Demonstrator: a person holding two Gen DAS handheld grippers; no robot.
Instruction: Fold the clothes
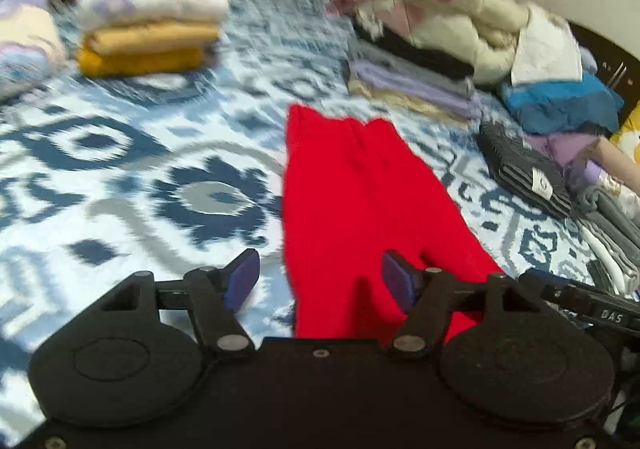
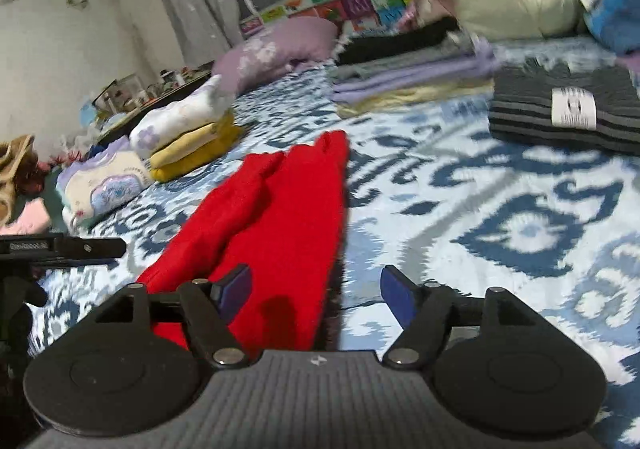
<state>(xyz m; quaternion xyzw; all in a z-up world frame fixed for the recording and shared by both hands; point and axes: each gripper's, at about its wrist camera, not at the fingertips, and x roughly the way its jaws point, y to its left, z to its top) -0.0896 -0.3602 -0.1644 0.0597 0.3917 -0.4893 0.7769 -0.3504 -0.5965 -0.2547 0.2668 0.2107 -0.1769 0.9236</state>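
A red garment (image 1: 352,201), folded lengthwise into a long strip, lies on the blue-and-white patterned bedspread (image 1: 160,177). In the right wrist view the red garment (image 2: 276,217) runs away from me. My left gripper (image 1: 320,279) is open, just above the garment's near end at its left edge. My right gripper (image 2: 316,289) is open, over the garment's near end at its right edge. Neither gripper holds anything. Part of the right gripper (image 1: 580,301) shows at the right of the left wrist view.
A folded stack of white and yellow clothes (image 1: 148,21) sits at the far left. A pile of clothes (image 1: 460,45) lies at the far right, with a striped dark folded garment (image 2: 568,109) and folded lilac pieces (image 2: 412,77). A lilac pillow (image 2: 280,45) is behind.
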